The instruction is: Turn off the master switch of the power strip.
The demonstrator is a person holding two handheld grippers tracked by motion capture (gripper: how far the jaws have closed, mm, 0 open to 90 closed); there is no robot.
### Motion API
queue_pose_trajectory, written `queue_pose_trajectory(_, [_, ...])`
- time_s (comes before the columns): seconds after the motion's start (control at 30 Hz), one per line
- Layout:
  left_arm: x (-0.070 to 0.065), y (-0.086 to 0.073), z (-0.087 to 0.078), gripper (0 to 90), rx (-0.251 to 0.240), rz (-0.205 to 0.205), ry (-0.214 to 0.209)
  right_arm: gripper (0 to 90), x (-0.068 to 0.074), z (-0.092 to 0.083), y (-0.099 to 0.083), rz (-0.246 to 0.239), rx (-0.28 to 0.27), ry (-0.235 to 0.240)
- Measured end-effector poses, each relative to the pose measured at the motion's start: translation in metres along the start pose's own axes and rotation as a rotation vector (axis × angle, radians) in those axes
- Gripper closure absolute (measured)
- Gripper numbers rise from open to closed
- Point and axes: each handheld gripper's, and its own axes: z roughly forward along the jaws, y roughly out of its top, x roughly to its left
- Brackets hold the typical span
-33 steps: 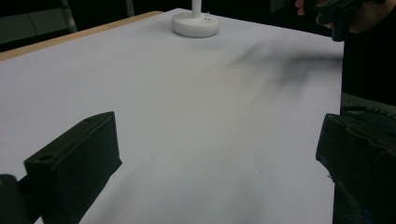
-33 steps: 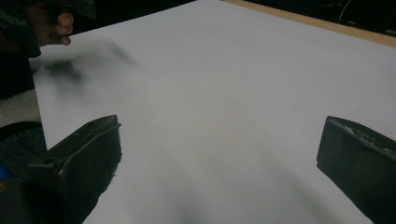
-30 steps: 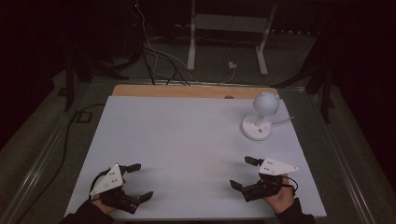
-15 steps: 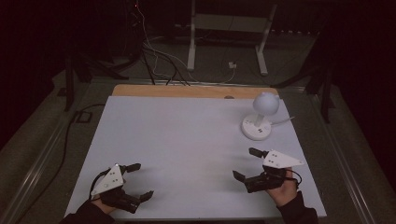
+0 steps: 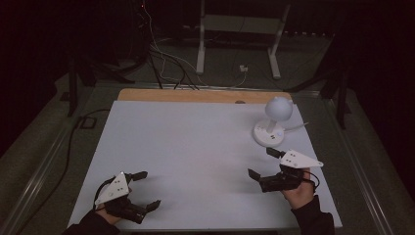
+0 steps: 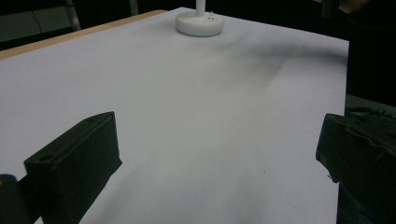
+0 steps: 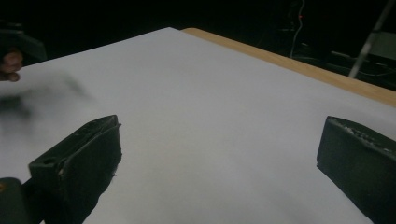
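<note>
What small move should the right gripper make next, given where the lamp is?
Probably ease the right gripper forward toward the white globe lamp. Its jaws are already wide open with nothing between them, it sits just short of the lamp's round base, and the lamp is the one object on the white table. The left gripper, also open, lies far across the table.

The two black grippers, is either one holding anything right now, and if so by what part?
Nothing is held. The left gripper and right gripper both stand open over the white tabletop, apart from the white round-headed desk lamp.
</note>
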Motion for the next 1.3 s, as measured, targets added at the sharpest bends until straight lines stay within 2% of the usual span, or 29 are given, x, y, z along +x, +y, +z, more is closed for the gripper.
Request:
queue_pose_trajectory(0.4, [0.000, 0.000, 0.000, 0.2, 0.000, -0.002, -0.001, 0.0, -0.024, -0.005, 0.008, 0.044, -0.038, -0.101])
queue_pose_trajectory(0.87, [-0.001, 0.001, -0.001, 0.2, -0.003, -0.003, -0.002, 0.0, -0.054, -0.011, 0.012, 0.088, -0.041, -0.219])
queue_pose_trajectory(1.07, [-0.001, 0.001, 0.000, 0.2, -0.003, -0.002, -0.003, 0.0, -0.065, -0.012, 0.013, 0.121, -0.045, -0.242])
queue_pose_trajectory(1.3, [-0.001, 0.001, -0.001, 0.2, -0.004, -0.004, -0.004, 0.0, -0.077, -0.013, 0.014, 0.133, -0.048, -0.286])
